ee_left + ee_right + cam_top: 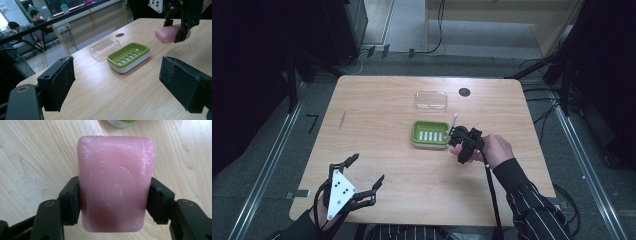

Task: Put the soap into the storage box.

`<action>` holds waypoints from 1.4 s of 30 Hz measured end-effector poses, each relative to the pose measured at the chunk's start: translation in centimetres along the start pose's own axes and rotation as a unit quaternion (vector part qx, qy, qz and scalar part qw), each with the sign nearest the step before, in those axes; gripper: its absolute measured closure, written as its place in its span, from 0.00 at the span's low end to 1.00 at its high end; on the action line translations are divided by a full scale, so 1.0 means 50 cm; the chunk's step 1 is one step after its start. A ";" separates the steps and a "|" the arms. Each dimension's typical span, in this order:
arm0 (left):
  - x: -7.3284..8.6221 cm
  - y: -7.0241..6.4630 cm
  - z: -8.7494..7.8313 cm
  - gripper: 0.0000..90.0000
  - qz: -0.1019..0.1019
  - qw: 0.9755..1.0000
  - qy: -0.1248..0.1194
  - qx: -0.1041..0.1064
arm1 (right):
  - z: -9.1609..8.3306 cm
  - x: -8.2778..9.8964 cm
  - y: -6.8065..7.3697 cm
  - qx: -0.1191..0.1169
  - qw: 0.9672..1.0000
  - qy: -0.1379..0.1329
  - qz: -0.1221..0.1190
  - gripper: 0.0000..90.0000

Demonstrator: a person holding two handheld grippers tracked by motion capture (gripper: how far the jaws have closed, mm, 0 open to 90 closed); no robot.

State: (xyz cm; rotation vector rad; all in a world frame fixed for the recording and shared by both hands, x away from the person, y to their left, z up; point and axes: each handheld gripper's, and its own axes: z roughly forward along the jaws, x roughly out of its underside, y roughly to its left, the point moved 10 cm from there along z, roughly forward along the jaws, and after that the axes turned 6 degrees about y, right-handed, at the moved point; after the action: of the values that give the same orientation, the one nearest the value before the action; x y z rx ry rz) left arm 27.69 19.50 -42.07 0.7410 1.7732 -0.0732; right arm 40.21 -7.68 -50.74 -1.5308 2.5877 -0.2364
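Gripping a pink bar of soap (115,187) by its two long sides, the right gripper (460,141) has its fingers (71,203) clamped flat against it, the stamped oval face of the bar turned up toward the gripper's own camera. In the high view that gripper sits just at 3 o'clock of the green soap dish (430,134), close beside its right rim; from there the soap itself is hidden under the black frame. The left gripper view shows the bar (167,35) lifted clear of the wooden desk (402,170), hanging at about 1 o'clock from the dish (128,57) and not touching it. The dish is a green slotted tray in a white base, lying near the middle of the desk. Its clear plastic lid (431,99) rests on the desk at 12 o'clock of the dish, a small gap between the two, and a dark round cable hole (464,92) lies just at 3 o'clock of the lid.

The left gripper (362,177) is at about 7 o'clock of the dish, well apart from it, near the desk's front edge. Its fingers (58,83) stand wide apart with nothing between them, the pads pointing across the desk toward the dish. A grey three-cornered plate rides on top of it. The person's striped sleeve (532,200) comes in at 5 o'clock behind the right hand (497,150)
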 end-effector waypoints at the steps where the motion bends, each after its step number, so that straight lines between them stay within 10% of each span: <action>1: 0.000 0.000 0.000 0.15 0.000 1.000 0.000 0.000 | -0.001 -0.001 0.000 -0.001 1.000 0.000 0.001 0.43; 42: 0.001 0.000 0.002 0.15 -0.003 1.000 0.001 0.002 | -0.034 -0.066 -0.036 0.016 0.999 -0.028 -0.030 0.43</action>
State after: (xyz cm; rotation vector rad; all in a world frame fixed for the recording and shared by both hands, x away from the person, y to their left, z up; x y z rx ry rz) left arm 27.75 19.51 -42.14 0.7402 1.7776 -0.0798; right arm 43.02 -5.51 -48.62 -1.5822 2.4852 -0.2371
